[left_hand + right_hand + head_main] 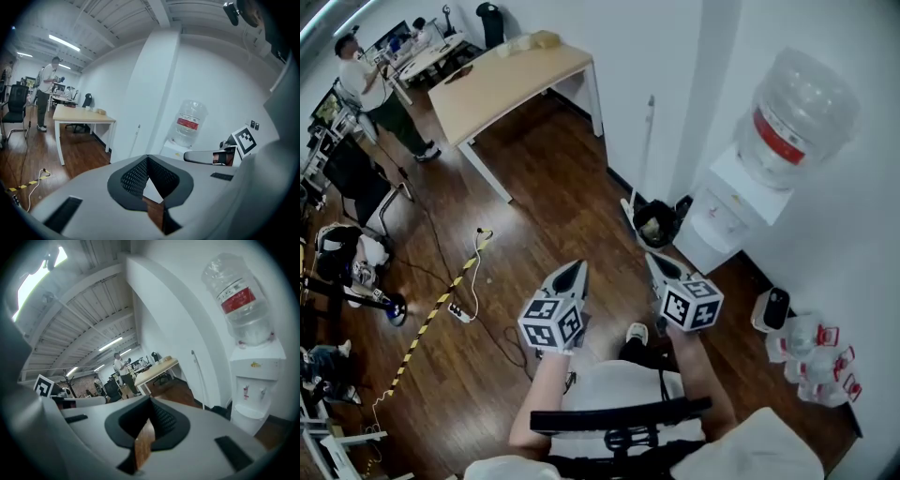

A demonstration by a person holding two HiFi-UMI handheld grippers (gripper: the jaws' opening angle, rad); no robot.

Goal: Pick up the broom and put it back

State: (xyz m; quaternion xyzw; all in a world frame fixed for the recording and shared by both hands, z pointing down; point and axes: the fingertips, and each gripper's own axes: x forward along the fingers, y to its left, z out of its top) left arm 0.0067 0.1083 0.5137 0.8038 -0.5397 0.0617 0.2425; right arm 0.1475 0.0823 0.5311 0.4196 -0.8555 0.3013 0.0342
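Observation:
The broom (646, 150) leans against the white wall, its thin pale handle upright. Its dark head and a black dustpan (661, 221) sit on the wooden floor beside the water dispenser. My left gripper (573, 268) and right gripper (653, 259) are held side by side at mid-frame, pointing toward that corner, both well short of the broom. Each has its jaws shut with nothing between them. The handle (137, 136) shows small in the left gripper view beyond the left gripper (147, 159). In the right gripper view the handle (197, 377) stands right of the right gripper (151, 402).
A white water dispenser (727, 202) with a large bottle (799, 111) stands against the wall right of the broom. A wooden table (508, 80) is at the back, a person (375, 92) beyond it. A striped cable (431, 323) crosses the floor on the left. Bagged items (814, 354) lie at right.

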